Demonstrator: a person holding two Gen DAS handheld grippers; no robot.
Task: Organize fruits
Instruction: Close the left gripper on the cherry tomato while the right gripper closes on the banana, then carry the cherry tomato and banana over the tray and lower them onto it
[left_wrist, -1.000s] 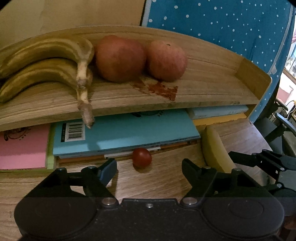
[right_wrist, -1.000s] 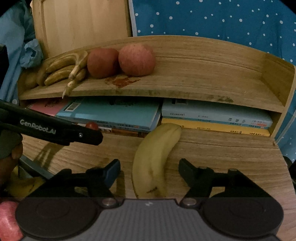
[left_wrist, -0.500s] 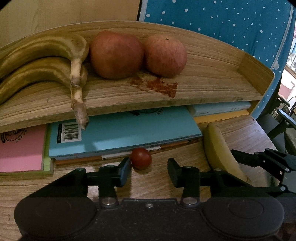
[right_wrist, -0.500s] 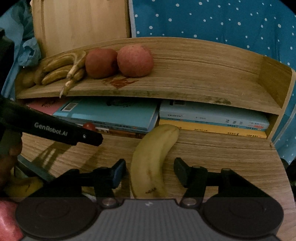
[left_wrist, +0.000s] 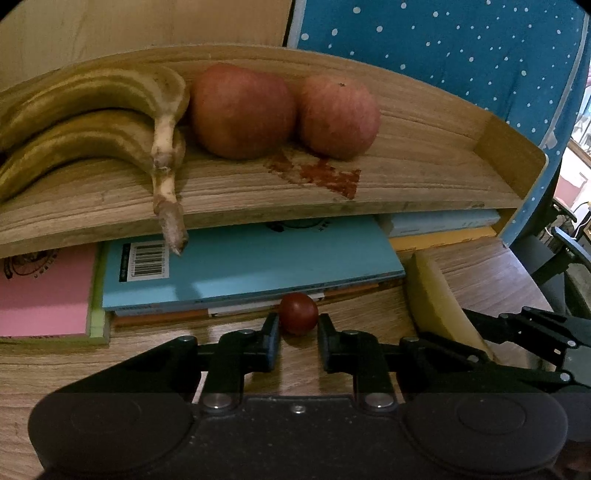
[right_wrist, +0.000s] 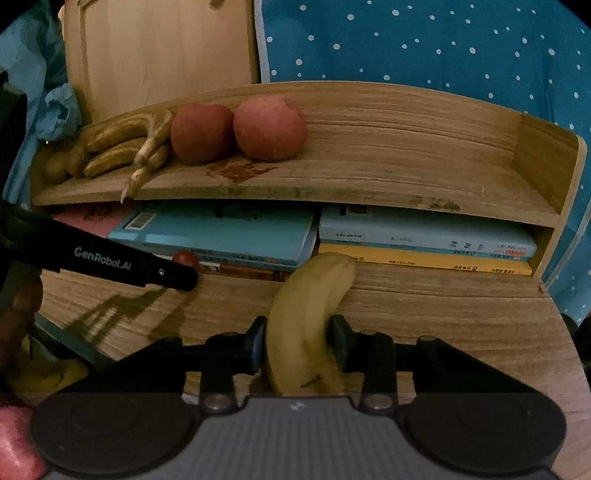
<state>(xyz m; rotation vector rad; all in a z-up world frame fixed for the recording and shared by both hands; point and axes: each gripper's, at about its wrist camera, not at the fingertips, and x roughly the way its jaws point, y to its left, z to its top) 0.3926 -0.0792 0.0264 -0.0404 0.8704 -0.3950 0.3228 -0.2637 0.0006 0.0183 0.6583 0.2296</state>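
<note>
A small red tomato (left_wrist: 298, 313) lies on the wooden table just in front of the books, and my left gripper (left_wrist: 298, 326) is shut on it, one pad against each side. In the right wrist view the same tomato (right_wrist: 186, 258) peeks out behind a left finger (right_wrist: 166, 273). A yellow banana (right_wrist: 306, 306) lies lengthwise on the table, its far tip under the shelf. The jaws of my right gripper (right_wrist: 298, 343) are closing and both pads press its sides. The left view shows that banana (left_wrist: 436, 306) at the right.
The wooden desk shelf (left_wrist: 406, 184) carries a bunch of brownish bananas (left_wrist: 92, 122) and two red apples (left_wrist: 240, 114) (left_wrist: 338, 118). Books (left_wrist: 258, 266) are stacked beneath it. At the lower left are another apple (right_wrist: 14, 443), a banana (right_wrist: 48, 373) and a hand (right_wrist: 18, 314).
Both grippers went from wide open to closed: the left one around the tomato, the right one around the banana. Neither hand shifted noticeably.
</note>
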